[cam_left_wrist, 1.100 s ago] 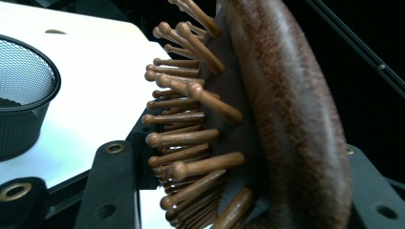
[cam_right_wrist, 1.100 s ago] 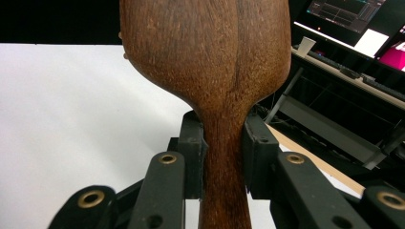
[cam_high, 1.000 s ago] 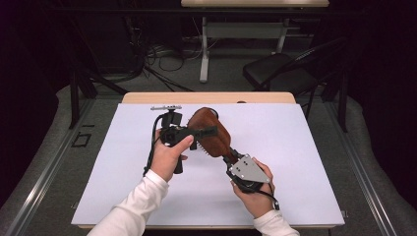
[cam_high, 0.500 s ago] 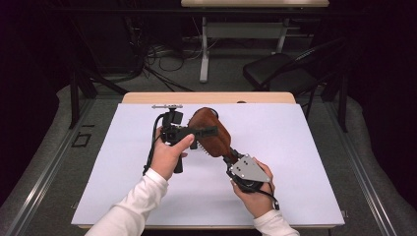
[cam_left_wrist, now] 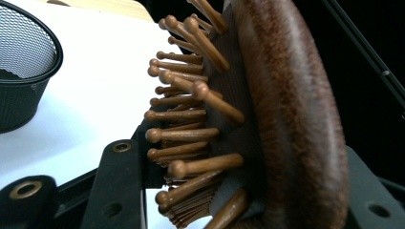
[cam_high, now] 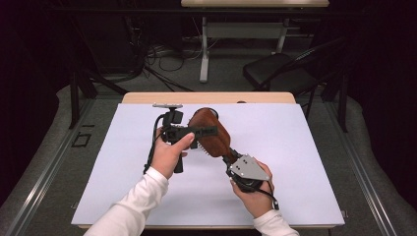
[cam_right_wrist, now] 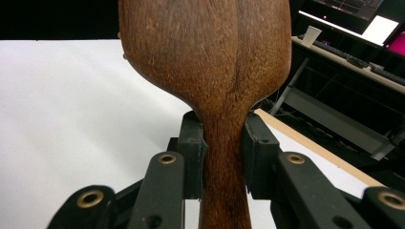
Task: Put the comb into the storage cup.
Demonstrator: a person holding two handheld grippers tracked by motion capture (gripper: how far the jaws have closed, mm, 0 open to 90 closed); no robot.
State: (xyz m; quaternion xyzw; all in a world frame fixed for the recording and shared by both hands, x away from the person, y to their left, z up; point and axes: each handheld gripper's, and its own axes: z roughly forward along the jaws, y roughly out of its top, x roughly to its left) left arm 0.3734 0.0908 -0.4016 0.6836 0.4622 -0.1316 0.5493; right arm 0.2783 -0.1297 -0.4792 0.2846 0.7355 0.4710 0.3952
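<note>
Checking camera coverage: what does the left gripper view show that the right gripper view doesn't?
Left gripper view: the wooden bristle pins of the hairbrush, seen edge-on, plus a black mesh basket on the white table cover. The left hand-held gripper has just been closing; its jaws flank the brush head.

Right gripper view: the brush's smooth wooden back, its handle neck clamped by the right hand-held gripper, and desks with a monitor beyond.

Shared: the brush and the white cover.

no readable text, labels or signs.
</note>
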